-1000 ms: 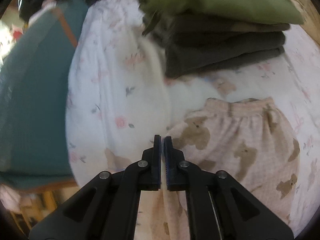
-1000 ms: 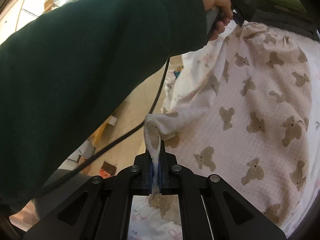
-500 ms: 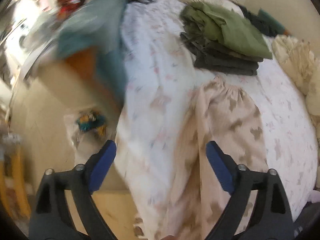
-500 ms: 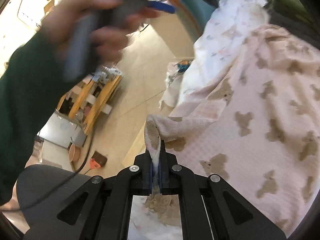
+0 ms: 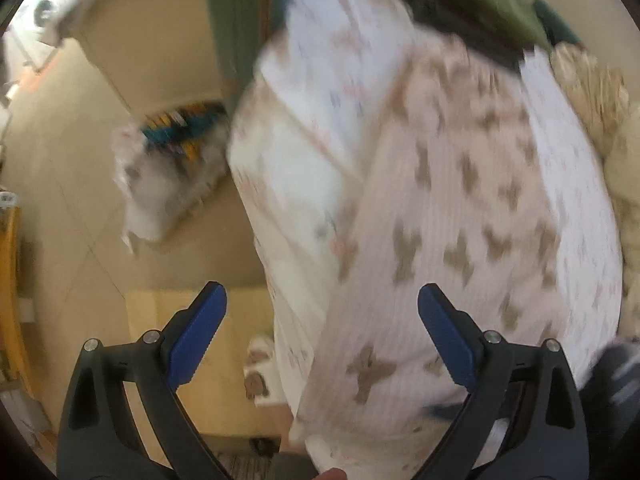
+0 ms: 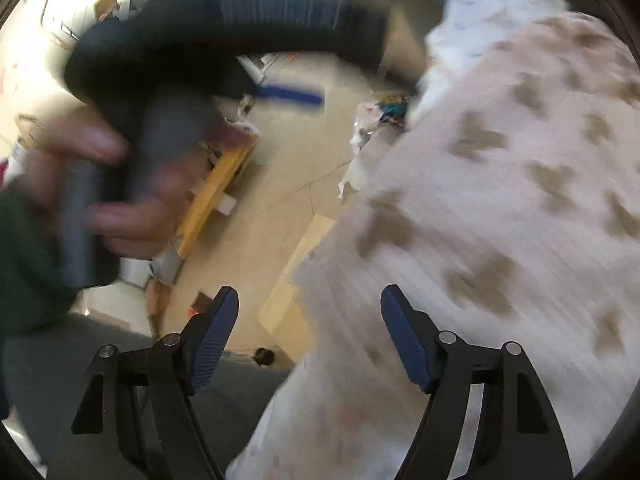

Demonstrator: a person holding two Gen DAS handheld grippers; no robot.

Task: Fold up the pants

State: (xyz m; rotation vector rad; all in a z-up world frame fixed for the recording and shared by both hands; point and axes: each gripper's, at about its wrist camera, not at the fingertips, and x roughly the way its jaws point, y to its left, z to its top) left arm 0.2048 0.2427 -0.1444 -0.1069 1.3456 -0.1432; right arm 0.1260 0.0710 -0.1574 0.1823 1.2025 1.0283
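Observation:
The pink pants with brown bear print [image 5: 460, 216] lie spread on the floral-sheeted bed [image 5: 328, 48], blurred by motion; they also show in the right wrist view [image 6: 520, 200]. My left gripper [image 5: 322, 328] is open and empty, held above the pants' near edge by the bed side. My right gripper [image 6: 310, 332] is open and empty above the pants' near edge. The person's left hand holding the other gripper [image 6: 120, 168] shows at the left of the right wrist view.
A stack of folded dark and green clothes [image 5: 472, 4] lies at the far end of the bed. A beige pillow [image 5: 592, 88] is at the right. A white bag with colourful items [image 5: 168, 168] sits on the wooden floor [image 5: 60, 200] beside the bed.
My right gripper opened and let go of the pants' cloth it was pinching. My left gripper, shut a second ago, opened wide and pulled back toward the bed's near edge.

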